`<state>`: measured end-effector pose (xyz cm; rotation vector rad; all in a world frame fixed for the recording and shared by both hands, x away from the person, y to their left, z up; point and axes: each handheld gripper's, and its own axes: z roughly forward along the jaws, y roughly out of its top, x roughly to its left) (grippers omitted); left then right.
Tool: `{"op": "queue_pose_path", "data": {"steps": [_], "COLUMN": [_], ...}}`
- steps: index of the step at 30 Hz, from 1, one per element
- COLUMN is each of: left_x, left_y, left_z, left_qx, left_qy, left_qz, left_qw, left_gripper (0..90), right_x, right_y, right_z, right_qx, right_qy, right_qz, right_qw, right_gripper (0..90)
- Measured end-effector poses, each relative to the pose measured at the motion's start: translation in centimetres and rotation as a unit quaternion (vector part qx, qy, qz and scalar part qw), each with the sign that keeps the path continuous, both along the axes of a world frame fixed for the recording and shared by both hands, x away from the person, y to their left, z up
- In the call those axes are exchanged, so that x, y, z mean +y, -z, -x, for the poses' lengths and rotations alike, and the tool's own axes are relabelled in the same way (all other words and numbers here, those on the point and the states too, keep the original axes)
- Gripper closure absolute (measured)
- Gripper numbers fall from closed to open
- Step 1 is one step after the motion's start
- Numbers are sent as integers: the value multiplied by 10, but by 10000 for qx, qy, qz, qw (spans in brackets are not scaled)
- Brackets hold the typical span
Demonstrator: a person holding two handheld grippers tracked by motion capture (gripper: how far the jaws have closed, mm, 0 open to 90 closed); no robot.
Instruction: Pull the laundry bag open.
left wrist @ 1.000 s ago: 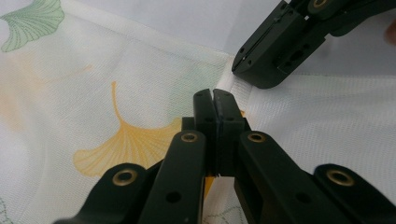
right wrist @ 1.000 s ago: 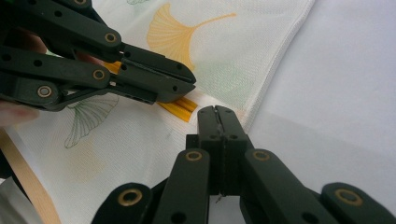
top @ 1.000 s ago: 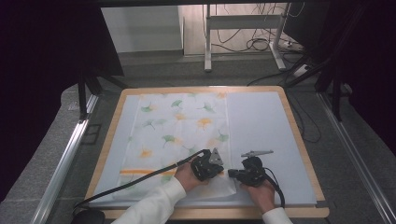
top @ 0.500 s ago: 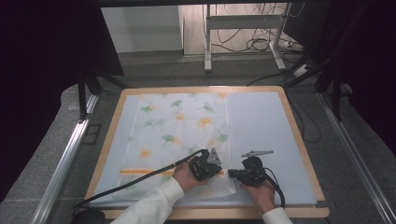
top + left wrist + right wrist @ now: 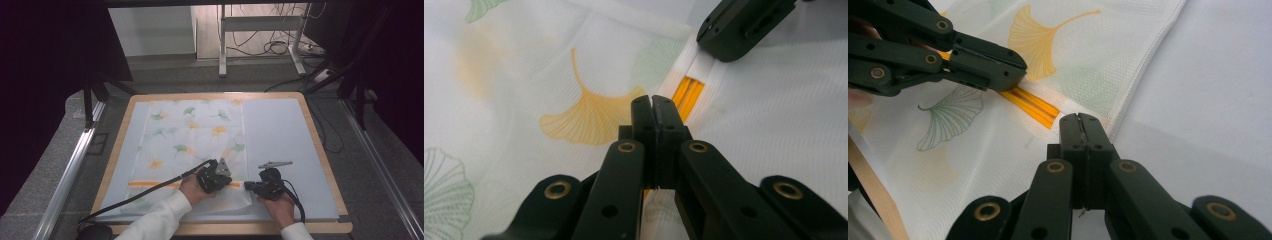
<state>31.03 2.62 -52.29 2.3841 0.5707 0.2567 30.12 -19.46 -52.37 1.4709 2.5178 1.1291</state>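
Observation:
A white cloth (image 5: 190,135) printed with green and orange ginkgo leaves lies spread on a pale blue mat (image 5: 280,135). An orange stripe (image 5: 150,184) crosses its near end. My left gripper (image 5: 233,183) is shut, its tip resting on the cloth (image 5: 524,75) right at the stripe (image 5: 689,92). My right gripper (image 5: 247,186) is shut too, with its tip at the cloth's right edge (image 5: 998,160) beside the stripe (image 5: 1033,107). Their tips face each other a short gap apart. In both gripper views the jaws (image 5: 653,102) (image 5: 1079,120) meet with no fabric visible between them.
The mat lies on a wood-rimmed board (image 5: 225,229). Aluminium rails (image 5: 70,170) (image 5: 380,165) run along both sides. A black cable (image 5: 140,197) trails left from my left gripper. Metal desk legs (image 5: 222,40) and floor cables stand behind the table.

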Motion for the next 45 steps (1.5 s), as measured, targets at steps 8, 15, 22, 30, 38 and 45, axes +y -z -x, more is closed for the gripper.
{"op": "queue_pose_path", "data": {"steps": [8, 15, 22, 30, 38, 45], "left_x": [23, 37, 43, 53, 59, 65], "left_y": [1, 2, 2, 3, 3, 3], "left_z": [-1, 0, 3, 6, 8, 9], "left_qx": [104, 132, 152, 136, 106, 111], "left_qy": [-161, -270, -328, -450, -508, -581], "left_qz": [55, 98, 94, 101, 58, 56], "left_qw": [9998, 9995, 9993, 9988, 9986, 9982], "left_gripper": [900, 900, 900, 900, 900, 900], "right_x": [0, 0, 0, 0, -1, -1], "right_y": [0, 0, 0, 0, 1, 0], "right_z": [0, 0, 0, 0, 1, 1], "right_qx": [2, -4, -12, -13, -13, -19], "right_qy": [-3, 6, -2, -4, -7, -22], "right_qz": [-22, -26, -27, -36, -37, -30], "right_qw": [10000, 10000, 10000, 10000, 10000, 10000], "right_gripper": [897, 897, 897, 897, 897, 897]}}
